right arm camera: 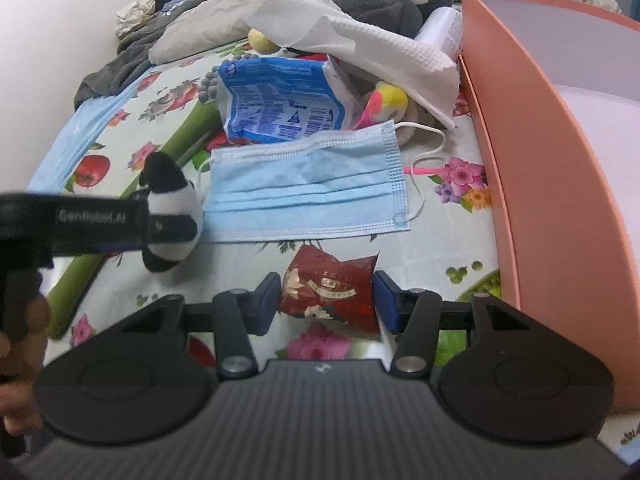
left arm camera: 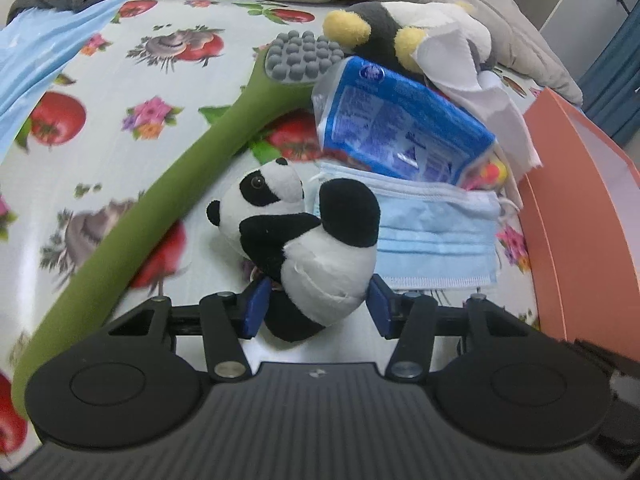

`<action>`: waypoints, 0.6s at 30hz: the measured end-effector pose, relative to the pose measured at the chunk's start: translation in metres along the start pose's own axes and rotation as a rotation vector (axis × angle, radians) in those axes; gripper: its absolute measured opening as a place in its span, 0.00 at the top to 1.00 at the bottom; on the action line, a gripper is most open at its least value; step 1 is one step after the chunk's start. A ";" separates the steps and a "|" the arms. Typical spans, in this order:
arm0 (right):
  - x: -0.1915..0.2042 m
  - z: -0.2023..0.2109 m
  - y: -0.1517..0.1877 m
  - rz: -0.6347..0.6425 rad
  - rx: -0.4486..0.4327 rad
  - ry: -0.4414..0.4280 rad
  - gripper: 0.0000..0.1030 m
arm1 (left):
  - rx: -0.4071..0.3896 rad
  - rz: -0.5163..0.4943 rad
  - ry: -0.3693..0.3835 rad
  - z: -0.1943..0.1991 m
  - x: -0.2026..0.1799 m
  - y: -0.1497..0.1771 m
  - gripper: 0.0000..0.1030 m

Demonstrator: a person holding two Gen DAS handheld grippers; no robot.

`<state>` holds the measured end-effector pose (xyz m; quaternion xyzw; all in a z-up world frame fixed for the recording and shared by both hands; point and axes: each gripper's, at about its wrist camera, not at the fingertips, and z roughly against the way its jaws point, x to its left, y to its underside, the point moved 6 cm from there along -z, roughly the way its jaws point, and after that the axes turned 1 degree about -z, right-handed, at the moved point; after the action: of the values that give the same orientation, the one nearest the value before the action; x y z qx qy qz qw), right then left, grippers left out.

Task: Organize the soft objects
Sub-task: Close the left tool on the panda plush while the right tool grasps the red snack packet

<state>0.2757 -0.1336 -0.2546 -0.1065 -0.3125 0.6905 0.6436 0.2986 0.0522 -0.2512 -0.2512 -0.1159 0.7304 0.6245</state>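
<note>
My left gripper (left arm camera: 316,306) is shut on a small panda plush (left arm camera: 304,240) at its lower body, above the fruit-print bedsheet (left arm camera: 120,80). The panda (right arm camera: 170,208) and the left gripper's finger (right arm camera: 96,222) also show at the left of the right wrist view. My right gripper (right arm camera: 326,302) has its jaws on either side of a red snack packet (right arm camera: 330,290) lying on the sheet; whether they touch it is unclear. A blue face mask (right arm camera: 308,192) lies just beyond, and also shows in the left wrist view (left arm camera: 436,232).
An orange box (right arm camera: 560,160) stands open at the right; it also shows in the left wrist view (left arm camera: 580,200). A blue tissue pack (left arm camera: 400,124), a white paper towel (right arm camera: 360,40), a penguin plush (left arm camera: 400,28) and a green massage stick (left arm camera: 160,208) lie behind. Bedding is piled at the back.
</note>
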 end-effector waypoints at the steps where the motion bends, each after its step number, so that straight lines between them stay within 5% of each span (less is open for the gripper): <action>1: 0.001 0.003 0.001 0.006 -0.002 0.002 0.48 | -0.001 0.003 0.001 0.003 0.000 0.005 0.44; 18: 0.020 0.040 0.027 0.088 -0.007 0.019 0.48 | -0.055 0.068 0.044 0.073 0.025 0.069 0.44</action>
<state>0.2283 -0.1260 -0.2335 -0.1289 -0.3036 0.7161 0.6152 0.1996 0.0741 -0.2285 -0.2879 -0.1137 0.7422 0.5945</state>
